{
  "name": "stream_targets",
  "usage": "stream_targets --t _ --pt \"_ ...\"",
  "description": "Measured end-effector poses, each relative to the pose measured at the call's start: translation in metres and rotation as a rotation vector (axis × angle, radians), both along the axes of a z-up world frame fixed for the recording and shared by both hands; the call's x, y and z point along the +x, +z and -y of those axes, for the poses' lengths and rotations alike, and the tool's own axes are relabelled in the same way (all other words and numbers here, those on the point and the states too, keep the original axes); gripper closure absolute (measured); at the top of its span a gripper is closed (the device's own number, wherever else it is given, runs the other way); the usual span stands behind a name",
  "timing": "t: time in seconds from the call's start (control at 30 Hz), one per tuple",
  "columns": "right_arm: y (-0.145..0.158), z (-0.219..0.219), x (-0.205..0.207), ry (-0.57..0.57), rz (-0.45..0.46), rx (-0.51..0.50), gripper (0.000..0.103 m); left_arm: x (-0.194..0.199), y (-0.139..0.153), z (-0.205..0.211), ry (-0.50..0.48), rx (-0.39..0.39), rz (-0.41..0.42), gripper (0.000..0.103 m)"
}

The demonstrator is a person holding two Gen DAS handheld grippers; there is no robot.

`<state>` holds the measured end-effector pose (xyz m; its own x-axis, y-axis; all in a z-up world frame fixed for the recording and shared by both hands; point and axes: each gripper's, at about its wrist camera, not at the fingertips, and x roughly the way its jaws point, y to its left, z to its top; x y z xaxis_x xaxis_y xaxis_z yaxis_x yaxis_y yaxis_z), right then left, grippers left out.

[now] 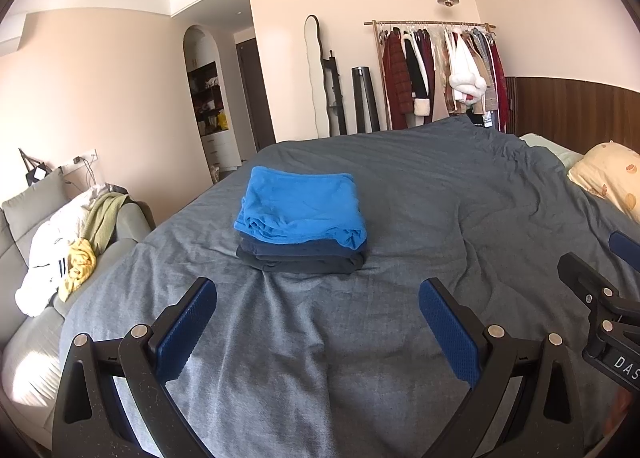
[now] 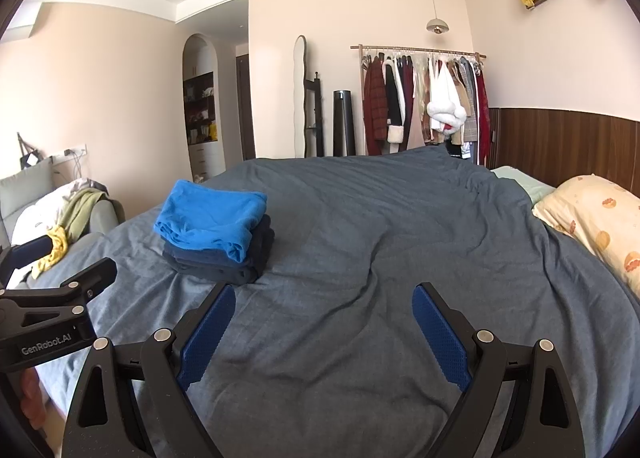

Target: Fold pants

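Folded pants stack sat mid-bed, bare duvet around; left gripper and right gripper fingers apart, empty.

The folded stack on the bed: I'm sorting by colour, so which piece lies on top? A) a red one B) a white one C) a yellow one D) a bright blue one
D: the bright blue piece lies on top of the darker folded pieces on the grey bedcover.
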<state>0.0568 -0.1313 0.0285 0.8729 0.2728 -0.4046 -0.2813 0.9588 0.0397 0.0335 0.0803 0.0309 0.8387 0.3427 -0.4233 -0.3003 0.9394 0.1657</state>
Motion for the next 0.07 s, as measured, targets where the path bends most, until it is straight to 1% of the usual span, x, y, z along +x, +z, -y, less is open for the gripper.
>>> stream_targets --t 0.07 --pt "-0.0017 -0.0003 0.0000 0.000 -0.001 -0.001 0.012 0.0015 -0.0011 -0.0003 -0.002 0.000 -0.005 0.000"
